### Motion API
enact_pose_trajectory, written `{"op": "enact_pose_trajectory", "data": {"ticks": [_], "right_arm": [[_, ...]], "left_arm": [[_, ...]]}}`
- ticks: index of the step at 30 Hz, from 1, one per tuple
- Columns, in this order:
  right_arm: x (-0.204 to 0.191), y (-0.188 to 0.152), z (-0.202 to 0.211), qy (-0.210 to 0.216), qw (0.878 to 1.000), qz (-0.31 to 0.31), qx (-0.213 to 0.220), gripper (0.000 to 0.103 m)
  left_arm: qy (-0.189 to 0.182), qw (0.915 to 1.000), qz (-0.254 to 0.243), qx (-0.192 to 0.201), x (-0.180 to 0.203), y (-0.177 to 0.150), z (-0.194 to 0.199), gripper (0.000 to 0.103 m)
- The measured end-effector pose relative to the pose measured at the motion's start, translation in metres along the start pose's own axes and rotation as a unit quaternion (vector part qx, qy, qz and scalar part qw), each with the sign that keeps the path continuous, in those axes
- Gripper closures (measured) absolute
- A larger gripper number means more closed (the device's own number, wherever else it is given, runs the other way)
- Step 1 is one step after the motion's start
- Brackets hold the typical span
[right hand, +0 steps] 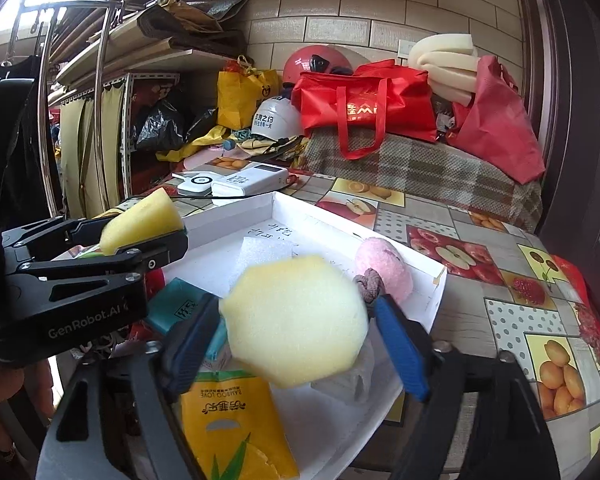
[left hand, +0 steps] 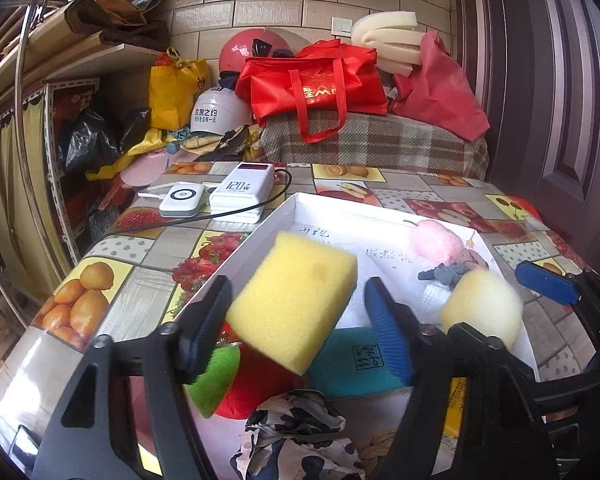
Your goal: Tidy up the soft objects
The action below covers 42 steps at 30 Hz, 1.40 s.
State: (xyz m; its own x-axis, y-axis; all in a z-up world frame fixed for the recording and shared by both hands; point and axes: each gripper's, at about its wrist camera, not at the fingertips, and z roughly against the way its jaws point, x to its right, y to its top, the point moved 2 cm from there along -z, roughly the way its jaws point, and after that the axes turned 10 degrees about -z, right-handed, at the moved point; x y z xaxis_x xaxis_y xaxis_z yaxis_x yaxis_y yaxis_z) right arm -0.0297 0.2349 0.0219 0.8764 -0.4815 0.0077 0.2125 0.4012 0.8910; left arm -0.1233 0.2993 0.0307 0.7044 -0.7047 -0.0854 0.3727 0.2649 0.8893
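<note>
My left gripper is shut on a yellow rectangular sponge and holds it above the near end of a white shallow box. My right gripper is shut on a pale yellow round foam piece, also above the box. The left gripper with its sponge shows at the left of the right wrist view. In the box lie a pink fluffy ball, a grey knitted piece, a teal packet and a white foam sheet.
A patterned cloth, a red and green ball and a yellow tissue pack lie near the box's front. Two white power banks with a black cable sit at the table's far left. Red bags and helmets stand behind.
</note>
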Motion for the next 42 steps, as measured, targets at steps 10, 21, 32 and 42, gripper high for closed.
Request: {"op": "enact_pose_trajectory", "data": {"ticks": [10, 21, 32, 42], "right_arm": [[0.0, 0.001, 0.004, -0.008, 1.0, 0.0, 0.011, 0.0], [0.001, 0.002, 0.01, -0.012, 1.0, -0.003, 0.028, 0.0], [0.007, -0.005, 0.029, 0.004, 0.999, -0.032, 0.039, 0.0], [0.011, -0.022, 0.061, 0.009, 0.998, -0.043, 0.042, 0.0]], "left_arm": [[0.014, 0.9998, 0.009, 0.006, -0.004, 0.0, 0.004, 0.007], [0.022, 0.9995, 0.012, 0.02, -0.003, -0.001, 0.01, 0.007], [0.034, 0.9982, 0.021, 0.045, -0.003, -0.008, 0.032, 0.007], [0.0, 0.9992, 0.04, 0.004, 0.013, -0.024, 0.052, 0.007]]}}
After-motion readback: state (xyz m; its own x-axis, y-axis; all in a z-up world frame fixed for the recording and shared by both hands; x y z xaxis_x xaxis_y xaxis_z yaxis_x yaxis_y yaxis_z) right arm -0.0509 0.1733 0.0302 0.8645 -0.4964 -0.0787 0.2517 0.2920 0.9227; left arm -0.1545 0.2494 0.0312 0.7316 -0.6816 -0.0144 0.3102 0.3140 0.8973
